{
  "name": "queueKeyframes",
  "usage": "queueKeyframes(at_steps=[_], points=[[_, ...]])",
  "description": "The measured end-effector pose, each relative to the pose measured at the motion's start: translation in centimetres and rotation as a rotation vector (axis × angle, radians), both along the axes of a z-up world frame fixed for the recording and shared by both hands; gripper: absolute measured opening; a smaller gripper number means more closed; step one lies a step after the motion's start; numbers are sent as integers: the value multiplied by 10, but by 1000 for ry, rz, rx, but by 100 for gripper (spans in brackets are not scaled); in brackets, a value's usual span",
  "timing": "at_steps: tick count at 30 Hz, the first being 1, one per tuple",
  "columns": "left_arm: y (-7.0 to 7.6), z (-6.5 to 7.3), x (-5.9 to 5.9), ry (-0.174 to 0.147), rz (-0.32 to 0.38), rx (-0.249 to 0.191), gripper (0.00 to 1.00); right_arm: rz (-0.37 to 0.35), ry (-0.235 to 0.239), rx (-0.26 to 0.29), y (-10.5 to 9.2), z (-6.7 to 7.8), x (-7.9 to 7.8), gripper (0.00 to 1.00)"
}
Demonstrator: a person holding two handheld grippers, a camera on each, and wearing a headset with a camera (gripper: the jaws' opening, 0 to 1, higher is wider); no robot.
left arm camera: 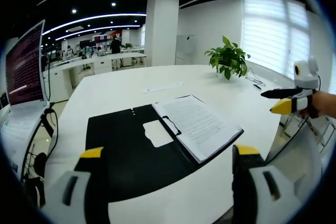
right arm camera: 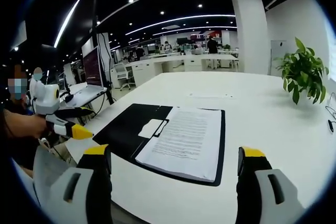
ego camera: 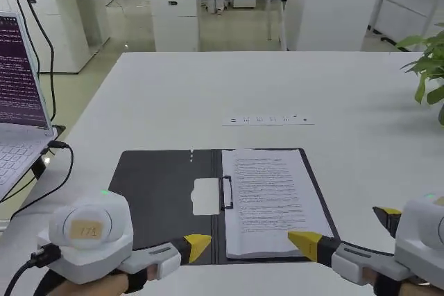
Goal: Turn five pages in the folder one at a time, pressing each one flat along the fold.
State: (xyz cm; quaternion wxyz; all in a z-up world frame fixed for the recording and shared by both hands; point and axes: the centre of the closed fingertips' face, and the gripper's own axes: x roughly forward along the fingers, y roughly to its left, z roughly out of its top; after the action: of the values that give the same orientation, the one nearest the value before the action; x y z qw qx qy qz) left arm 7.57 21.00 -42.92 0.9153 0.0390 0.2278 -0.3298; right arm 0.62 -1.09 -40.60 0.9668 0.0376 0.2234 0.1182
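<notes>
Holds left hand-held gripper (left arm camera: pixel 169 151) and right hand-held gripper (right arm camera: pixel 174 150), jaws apart, at desk (ego camera: pixel 208 88) front edge. Faces open folder (ego camera: pixel 166 192), pages (ego camera: pixel 267 192) on its right half.

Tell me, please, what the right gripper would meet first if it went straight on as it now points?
Probably the stack of pages in the open folder, which lies straight ahead between the open jaws of the right gripper; how steeply it aims down is unclear.
</notes>
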Motion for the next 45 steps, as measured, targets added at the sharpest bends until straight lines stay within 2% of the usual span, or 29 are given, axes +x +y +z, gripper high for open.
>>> queueKeyframes(at_steps=[4,15,24,30,33,35,45], points=[[-16,-3,3,-8,-48,11,99,-9,-6,3,-1,1,-1,100],[-65,-17,9,-2,-160,25,99,-20,-1,15,0,0,-5,100],[-100,-27,11,2,-224,29,99,-27,4,23,5,0,-10,100],[-118,-33,12,5,-250,29,99,-35,2,29,7,1,-11,100],[-127,-37,12,7,-269,30,94,-41,1,35,7,2,-11,99],[-133,-38,12,9,-272,25,96,-47,0,39,7,1,-12,99],[-162,-55,11,23,-310,41,93,-65,0,52,5,1,-14,99]])
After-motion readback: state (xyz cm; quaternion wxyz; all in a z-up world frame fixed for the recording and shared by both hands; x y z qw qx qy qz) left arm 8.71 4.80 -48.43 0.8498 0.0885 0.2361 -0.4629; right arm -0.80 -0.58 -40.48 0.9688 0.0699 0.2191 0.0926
